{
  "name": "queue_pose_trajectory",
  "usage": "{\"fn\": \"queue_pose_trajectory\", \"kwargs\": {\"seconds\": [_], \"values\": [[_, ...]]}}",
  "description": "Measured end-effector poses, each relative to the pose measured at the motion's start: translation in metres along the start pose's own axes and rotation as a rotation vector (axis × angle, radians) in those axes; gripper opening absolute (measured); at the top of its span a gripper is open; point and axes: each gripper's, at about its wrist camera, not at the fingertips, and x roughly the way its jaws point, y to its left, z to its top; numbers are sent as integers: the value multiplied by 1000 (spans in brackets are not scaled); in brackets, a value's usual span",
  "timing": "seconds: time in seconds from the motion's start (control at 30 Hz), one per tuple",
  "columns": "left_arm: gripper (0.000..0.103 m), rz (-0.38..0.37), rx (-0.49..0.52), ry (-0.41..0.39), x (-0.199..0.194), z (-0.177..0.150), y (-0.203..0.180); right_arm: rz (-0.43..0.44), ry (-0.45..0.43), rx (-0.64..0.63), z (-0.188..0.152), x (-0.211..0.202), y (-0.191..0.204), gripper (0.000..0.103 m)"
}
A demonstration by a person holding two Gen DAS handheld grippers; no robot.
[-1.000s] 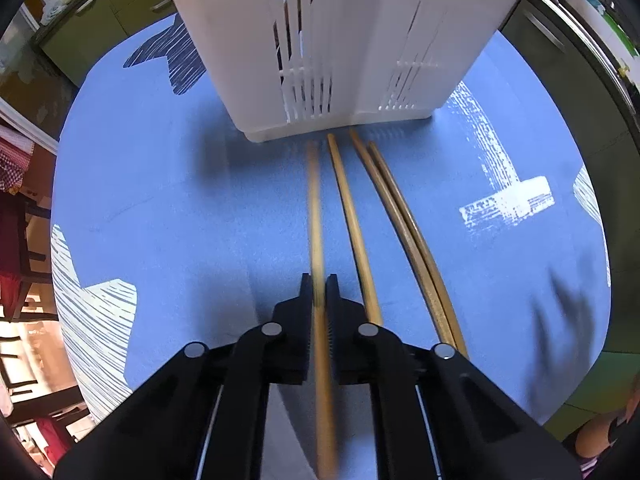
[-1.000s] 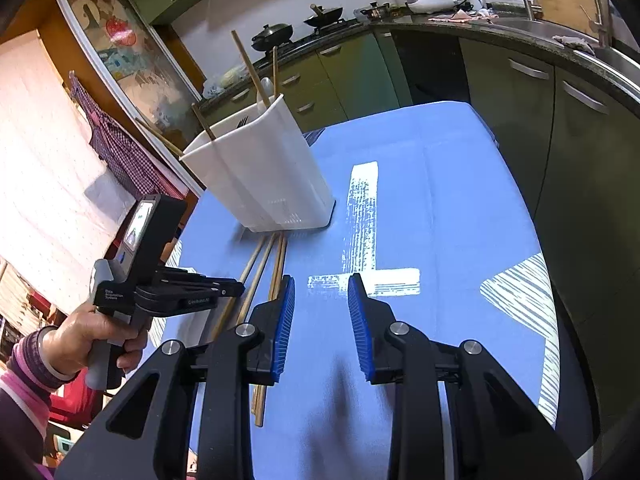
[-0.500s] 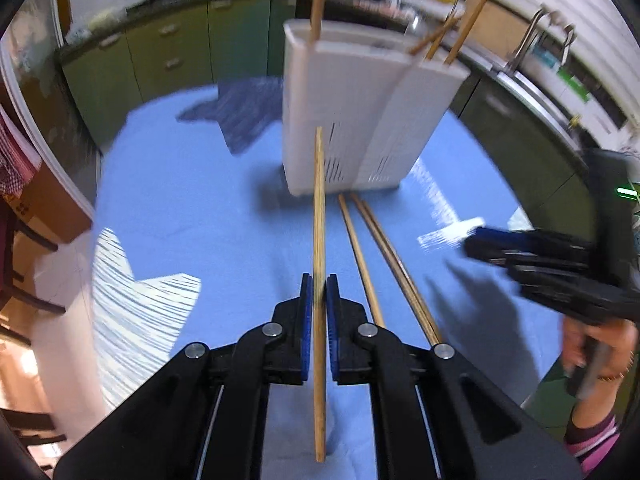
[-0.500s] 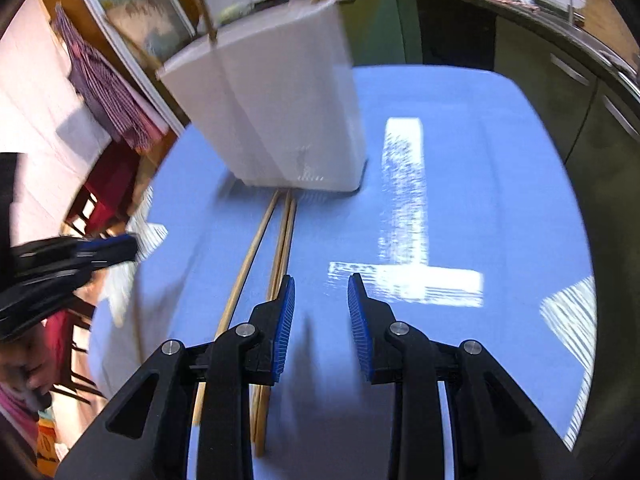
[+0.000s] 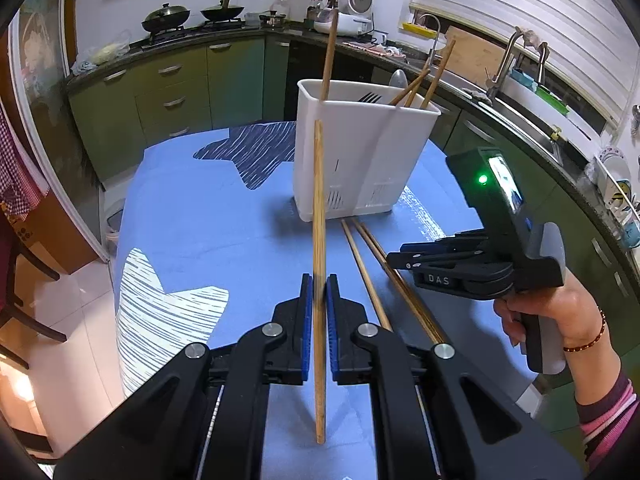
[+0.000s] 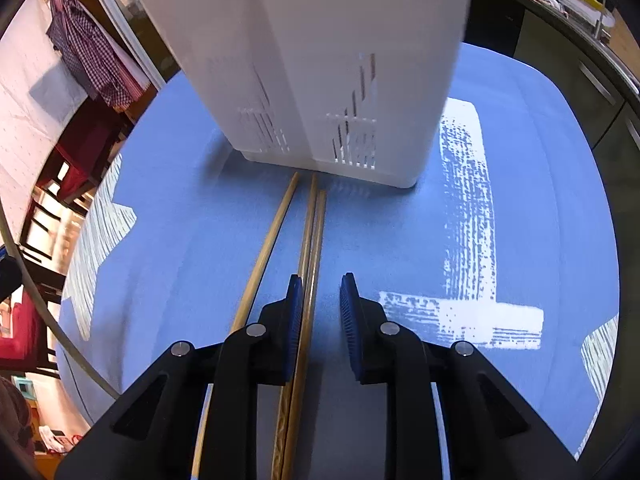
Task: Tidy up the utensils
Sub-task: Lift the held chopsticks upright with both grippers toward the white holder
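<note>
My left gripper (image 5: 316, 280) is shut on a wooden chopstick (image 5: 319, 208) and holds it raised, pointing at the white utensil holder (image 5: 360, 160), which holds several chopsticks, a fork and a spoon. Three more chopsticks (image 5: 362, 264) lie on the blue tablecloth in front of the holder. My right gripper (image 6: 319, 284) is open and low over the cloth, with a pair of dark chopsticks (image 6: 310, 256) between its fingers near the left pad; a lighter chopstick (image 6: 266, 252) lies just left. The holder (image 6: 320, 60) stands close ahead. The right gripper also shows in the left wrist view (image 5: 394, 258).
The table (image 5: 192, 208) is round with a blue cloth with white and dark patches. Green kitchen cabinets (image 5: 176, 92) and a counter with pans stand behind it. A sink (image 5: 520, 92) is at the right. Chairs (image 6: 48, 216) stand at the table's left.
My left gripper has lifted its chopstick off the cloth and pulled back from the holder. My right gripper has moved forward and down over the chopsticks on the cloth.
</note>
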Motion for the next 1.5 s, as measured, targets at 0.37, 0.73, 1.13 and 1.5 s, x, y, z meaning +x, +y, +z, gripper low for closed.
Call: {"fn": "queue_pose_trajectory", "kwargs": {"seconds": [0.37,0.73,1.13,1.5], "values": [[7,-10,-10,3,0,-2,6,-36,7,5,7,5,6,15],[7,-13,-12,1,0,-2,7,-83,32,-44,12,17,22,15],[7,-13,-8,-1,-2,-2,6,-11,-74,-11,-3,-29,3,6],[7,-7,17,-20,-14,-4,0,51,-346,24,-64,-156,-17,6]]}}
